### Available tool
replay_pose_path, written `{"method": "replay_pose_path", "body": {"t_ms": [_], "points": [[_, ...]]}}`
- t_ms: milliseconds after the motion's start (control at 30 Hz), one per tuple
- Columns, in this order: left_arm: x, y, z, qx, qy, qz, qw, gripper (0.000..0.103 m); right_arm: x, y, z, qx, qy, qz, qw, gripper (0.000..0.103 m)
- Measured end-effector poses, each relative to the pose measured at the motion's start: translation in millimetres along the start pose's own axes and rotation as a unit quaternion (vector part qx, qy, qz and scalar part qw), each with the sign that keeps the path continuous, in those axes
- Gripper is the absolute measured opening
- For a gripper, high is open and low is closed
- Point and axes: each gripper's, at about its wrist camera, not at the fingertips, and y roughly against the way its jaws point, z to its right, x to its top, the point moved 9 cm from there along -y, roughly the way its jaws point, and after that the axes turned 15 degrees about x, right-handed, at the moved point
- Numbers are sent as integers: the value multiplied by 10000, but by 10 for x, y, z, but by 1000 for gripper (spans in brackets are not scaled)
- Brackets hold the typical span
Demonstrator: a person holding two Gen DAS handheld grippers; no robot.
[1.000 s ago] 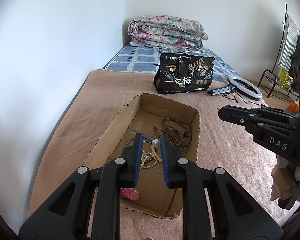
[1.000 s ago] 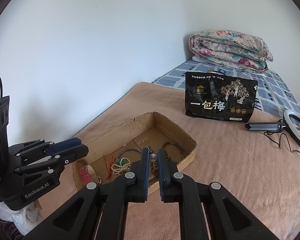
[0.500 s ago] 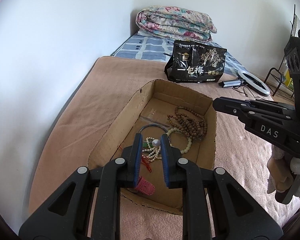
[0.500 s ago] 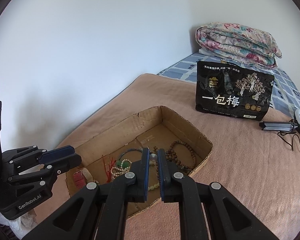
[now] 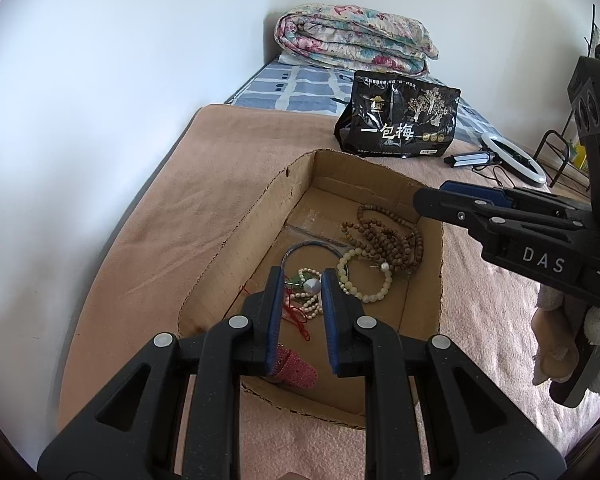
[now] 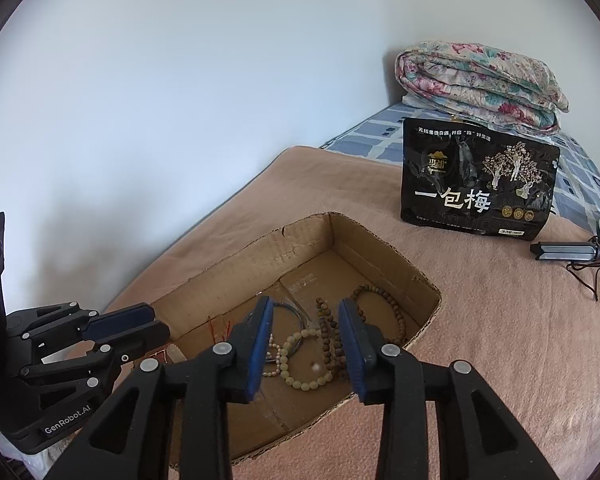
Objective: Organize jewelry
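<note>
An open cardboard box (image 5: 228, 256) (image 6: 384, 248) lies on a tan blanket and holds jewelry: brown wooden bead strands (image 5: 388, 236) (image 6: 328, 340), a cream bead bracelet (image 5: 364, 280) (image 6: 300, 364), a thin dark bangle (image 5: 312, 246), red cord (image 5: 296, 316) and a red pouch (image 5: 296, 368). My left gripper (image 5: 302, 284) is shut on a pearl earring (image 5: 311, 285) above the box. My right gripper (image 6: 304, 320) is open and empty over the box; a small pearl (image 6: 315, 366) lies on the box floor below it.
A black snack bag (image 5: 400, 120) (image 6: 476, 188) stands beyond the box. A folded floral quilt (image 5: 352, 40) lies at the bed's head. A ring light with stand (image 5: 508, 156) (image 6: 572, 252) lies right. A white wall runs along the left.
My right gripper has opened; a small pearl now lies in the box beneath it. Both grippers have moved forward over the box. The left stays shut on its pearl earring.
</note>
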Motion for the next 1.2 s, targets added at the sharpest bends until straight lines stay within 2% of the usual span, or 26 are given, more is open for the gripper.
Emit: {"method": "replay_pose_path", "body": {"t_ms": [33,67,167,300,367,467,900,1200], "points": [[-8,-3,4,3,-12,-19,10000,39,10,17,18,-59,-10,34,10000,55],[-13,-2,12,-8,-4,-21,10000,50,23,45,34,-113,-20,105,9999,62],[-30,13,33,-11,-48,-9,10000,67,59,103,67,-218,-45,223,9995,87],[-58,22,73,40,-179,13,9998,72,81,130,84,-331,-27,250,9991,95],[-67,21,86,65,-195,-15,9998,74,87,138,87,-362,-38,272,9990,102],[-54,26,86,113,-161,-6,9998,80,88,144,77,-368,-34,266,9990,103],[-27,18,25,190,31,-57,9998,81,79,157,55,-462,-21,203,9987,103],[63,111,-74,103,390,27,9992,81,65,240,46,-575,-4,211,9981,103]]}}
